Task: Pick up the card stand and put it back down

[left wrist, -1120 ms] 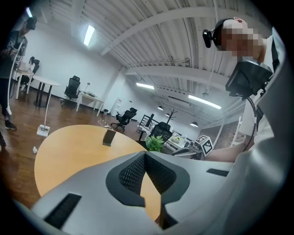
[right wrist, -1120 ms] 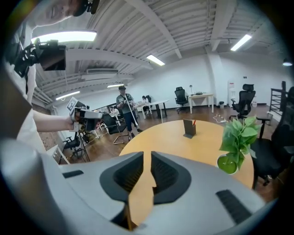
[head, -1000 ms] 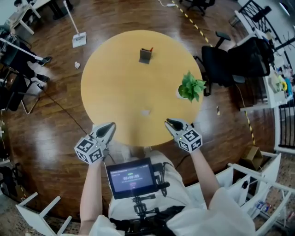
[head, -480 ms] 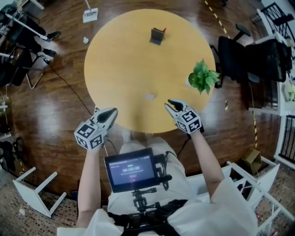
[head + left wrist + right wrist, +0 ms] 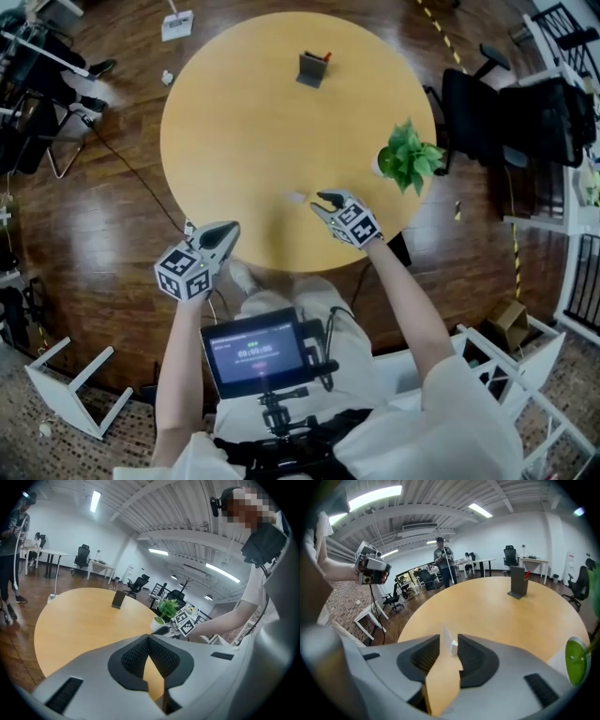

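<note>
A big round yellow table (image 5: 244, 122) fills the top of the head view. At its right edge a white pot (image 5: 379, 169) holds a green plant (image 5: 410, 155), and the leaves hide most of the pot. The left gripper (image 5: 225, 232), at lower left, is off the table, its tips together on nothing. The right gripper (image 5: 322, 201), in the middle, has just been opening its jaws part way. A dark holder (image 5: 309, 68) stands at the top. The little clear card stand (image 5: 295, 198), hard to see, sits on the table just past the right tips, not squeezed.
</note>
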Available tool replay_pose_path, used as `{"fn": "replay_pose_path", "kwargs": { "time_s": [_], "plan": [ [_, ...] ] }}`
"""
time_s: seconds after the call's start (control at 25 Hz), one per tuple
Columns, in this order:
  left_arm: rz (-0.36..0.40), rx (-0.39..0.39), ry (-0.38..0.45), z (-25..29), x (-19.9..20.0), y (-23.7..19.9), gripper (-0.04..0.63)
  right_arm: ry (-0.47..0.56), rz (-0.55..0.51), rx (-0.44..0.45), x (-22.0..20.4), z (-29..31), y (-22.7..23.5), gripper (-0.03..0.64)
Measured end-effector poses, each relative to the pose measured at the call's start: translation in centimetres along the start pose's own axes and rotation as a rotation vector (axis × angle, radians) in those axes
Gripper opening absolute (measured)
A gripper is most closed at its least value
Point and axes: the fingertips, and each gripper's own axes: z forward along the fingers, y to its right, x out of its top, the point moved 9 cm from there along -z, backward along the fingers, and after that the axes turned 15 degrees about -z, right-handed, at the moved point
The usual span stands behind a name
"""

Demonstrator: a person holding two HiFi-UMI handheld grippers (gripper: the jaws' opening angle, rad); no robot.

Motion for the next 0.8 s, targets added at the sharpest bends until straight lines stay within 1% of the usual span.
{"fn": "replay_pose_path", "kwargs": {
  "time_s": [0.2,0.44,0.8],
  "plan": [
    [0.006,0.002,-0.016,0.6,0.5,-0.1,-0.005,-0.055,-0.012,0.029,-1.0,2.6,0.3,0.147],
    [0.005,0.02,-0.025,0.3,-0.2,0.2,-0.005,-0.108,-0.032,0.052,-2.1,5.6,0.2,0.147],
    [-0.027,0.057,0.001,-1.1,-1.3,0.4,-0.005,-0.133,-0.02,0.096,-3.1,8.3,0.2,0.147]
  ]
}}
